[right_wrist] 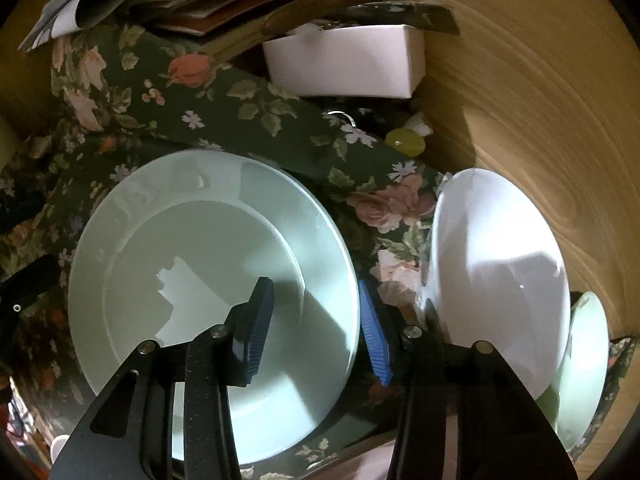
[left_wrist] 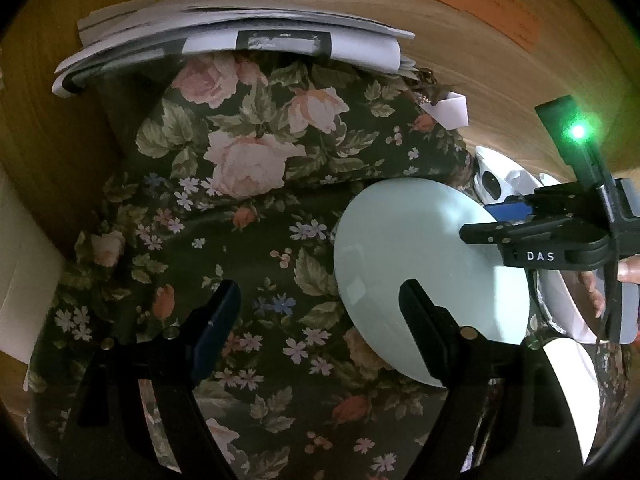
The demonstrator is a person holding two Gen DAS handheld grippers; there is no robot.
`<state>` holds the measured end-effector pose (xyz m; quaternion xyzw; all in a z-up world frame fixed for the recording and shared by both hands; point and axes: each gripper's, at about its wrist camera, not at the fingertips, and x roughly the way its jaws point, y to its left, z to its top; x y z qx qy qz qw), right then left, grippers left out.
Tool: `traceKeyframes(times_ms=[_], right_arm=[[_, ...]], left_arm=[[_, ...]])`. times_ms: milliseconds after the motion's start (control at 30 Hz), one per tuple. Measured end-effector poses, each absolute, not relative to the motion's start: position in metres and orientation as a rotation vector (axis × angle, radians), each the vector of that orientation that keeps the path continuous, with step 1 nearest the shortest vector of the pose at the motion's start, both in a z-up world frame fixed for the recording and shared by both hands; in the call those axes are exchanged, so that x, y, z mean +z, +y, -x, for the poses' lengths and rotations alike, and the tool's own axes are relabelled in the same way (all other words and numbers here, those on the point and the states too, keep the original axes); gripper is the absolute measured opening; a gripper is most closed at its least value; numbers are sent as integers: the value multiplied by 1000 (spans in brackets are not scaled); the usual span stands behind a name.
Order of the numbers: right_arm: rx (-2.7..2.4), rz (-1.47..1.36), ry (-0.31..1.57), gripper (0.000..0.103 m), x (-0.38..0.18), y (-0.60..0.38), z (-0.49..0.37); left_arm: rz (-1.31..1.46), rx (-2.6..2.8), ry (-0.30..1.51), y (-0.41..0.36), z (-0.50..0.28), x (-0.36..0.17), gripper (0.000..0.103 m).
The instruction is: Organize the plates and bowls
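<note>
A pale green plate [right_wrist: 200, 260] lies on a dark floral cloth [right_wrist: 240, 100]. My right gripper [right_wrist: 316, 326] straddles the plate's right rim, one blue pad above the well and the other just outside the edge. A gap shows between the pads and the rim. In the left wrist view the same plate [left_wrist: 420, 248] sits at the right, with the right gripper [left_wrist: 496, 222] reaching over its far edge. My left gripper [left_wrist: 320, 320] hangs open above the cloth [left_wrist: 240, 200] with nothing held, its right finger in front of the plate's near rim.
A white bowl [right_wrist: 500, 260] leans at the right, with another pale green plate [right_wrist: 588, 360] behind it. A white box [right_wrist: 344, 60] and a stack of papers [left_wrist: 240, 36] lie at the back on the wooden surface [right_wrist: 520, 80]. A small yellow-green disc [right_wrist: 404, 142] lies by the cloth's edge.
</note>
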<state>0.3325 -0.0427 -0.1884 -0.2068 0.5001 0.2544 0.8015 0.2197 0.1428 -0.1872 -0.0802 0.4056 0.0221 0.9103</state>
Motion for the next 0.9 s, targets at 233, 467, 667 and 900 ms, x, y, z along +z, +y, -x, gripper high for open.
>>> traceKeyframes(times_ms=[233,467,667,900], right_arm=[[635,419,1089,40,-192,-10,-314],[762,399,1099,40,-195,23,-279],[771,378,1085,40,-200,32,-255],[757,321,1100,40,-205,24,-235]], left_arm=[[192,86,848,156,-201,-190,82],[222,146,874,176,-176,-199,81],[246,164,899,186,-163,-206,70],[227,148,892,182,-157,-208,59]])
